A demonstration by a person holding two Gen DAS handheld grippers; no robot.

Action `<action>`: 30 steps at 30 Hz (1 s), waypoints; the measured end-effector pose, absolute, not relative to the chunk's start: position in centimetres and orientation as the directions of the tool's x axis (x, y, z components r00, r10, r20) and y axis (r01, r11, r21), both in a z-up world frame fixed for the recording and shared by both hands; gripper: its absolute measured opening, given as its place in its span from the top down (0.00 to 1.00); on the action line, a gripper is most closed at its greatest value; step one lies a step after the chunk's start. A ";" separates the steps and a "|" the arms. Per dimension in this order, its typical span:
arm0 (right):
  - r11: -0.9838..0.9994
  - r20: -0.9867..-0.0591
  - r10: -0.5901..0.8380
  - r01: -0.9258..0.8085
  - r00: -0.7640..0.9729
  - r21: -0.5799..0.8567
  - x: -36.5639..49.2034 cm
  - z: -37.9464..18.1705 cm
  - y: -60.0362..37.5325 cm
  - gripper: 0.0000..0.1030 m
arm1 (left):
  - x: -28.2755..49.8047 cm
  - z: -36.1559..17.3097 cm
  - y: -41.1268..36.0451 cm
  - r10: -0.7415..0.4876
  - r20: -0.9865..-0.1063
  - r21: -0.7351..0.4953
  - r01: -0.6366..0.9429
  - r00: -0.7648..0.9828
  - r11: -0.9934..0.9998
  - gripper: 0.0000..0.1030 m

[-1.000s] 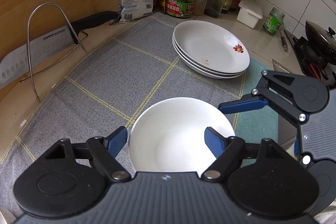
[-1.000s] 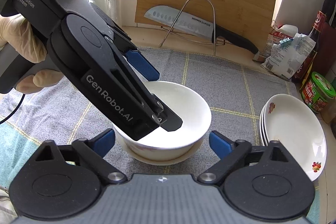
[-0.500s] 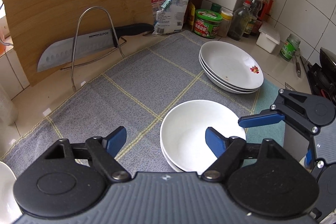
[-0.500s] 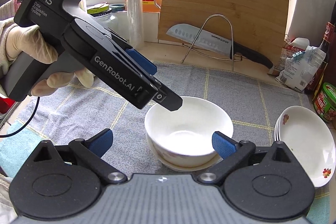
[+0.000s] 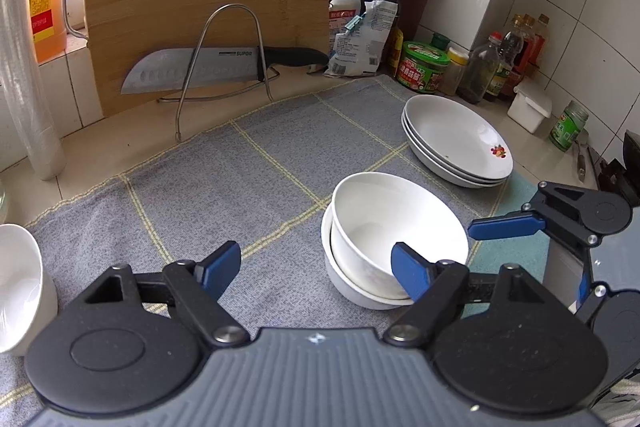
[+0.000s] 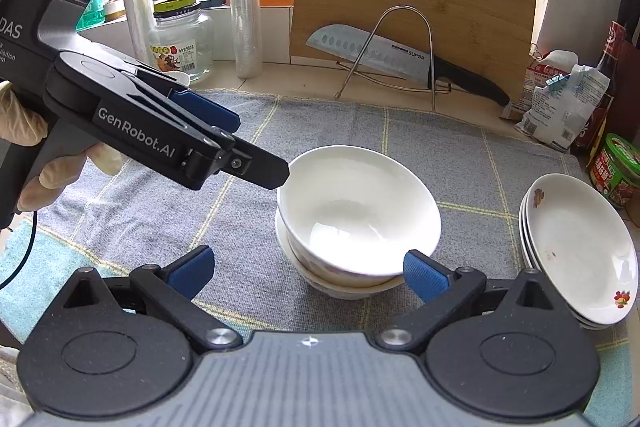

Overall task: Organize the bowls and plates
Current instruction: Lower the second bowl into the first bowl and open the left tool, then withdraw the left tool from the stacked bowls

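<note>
Left wrist view: the stacked bowls point(image 5: 384, 239), one nested in another, sit on the grey cloth point(image 5: 224, 187) at about two o'clock from the left claw point(image 5: 316, 269), just off its right pad, while a lone bowl point(image 5: 18, 283) stands at nine o'clock at the frame's left edge, nearer this claw than the other. That single bowl looks like the next thing to join the stack, so the coming move turns on a swing left, away from the pile. The left claw is spread about halfway, nothing between its pads, touching nothing.

In the right wrist view the right claw point(image 6: 306, 271) hangs wide open just in front of the stacked bowls, which lie at twelve o'clock between and beyond its pads; the pads flank the pile without pressing it. The plates point(image 6: 580, 251), a stack of three, rest at three o'clock on the same cloth, close beside the bowls but apart from them.
</note>
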State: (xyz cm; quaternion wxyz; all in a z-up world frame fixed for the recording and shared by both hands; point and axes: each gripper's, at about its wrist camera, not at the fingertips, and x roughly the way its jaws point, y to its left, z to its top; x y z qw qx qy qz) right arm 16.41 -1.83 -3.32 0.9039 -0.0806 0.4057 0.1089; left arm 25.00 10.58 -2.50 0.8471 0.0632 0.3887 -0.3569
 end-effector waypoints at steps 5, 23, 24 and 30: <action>0.946 -0.751 0.141 -0.312 0.645 -0.091 16.5 -3.4 -1.9 0.00 | 23.2 -3.4 12.2 -0.489 -0.697 -0.156 0.555 0.525 0.817 0.13; 0.905 -0.707 0.248 -0.419 0.663 -0.075 20.5 -1.5 2.0 0.00 | 21.1 -4.7 22.0 -0.103 -0.699 0.015 0.159 0.708 0.987 0.03; 0.911 -0.709 0.239 -0.406 0.663 -0.072 20.9 -1.6 2.7 0.00 | 21.5 -5.0 22.5 -0.101 -0.699 0.021 0.161 0.708 0.987 0.03; 0.931 -0.747 0.191 -0.359 0.637 -0.068 22.8 -2.5 7.1 0.00 | 23.7 -6.7 25.5 -0.107 -0.696 0.044 0.191 0.710 0.981 0.03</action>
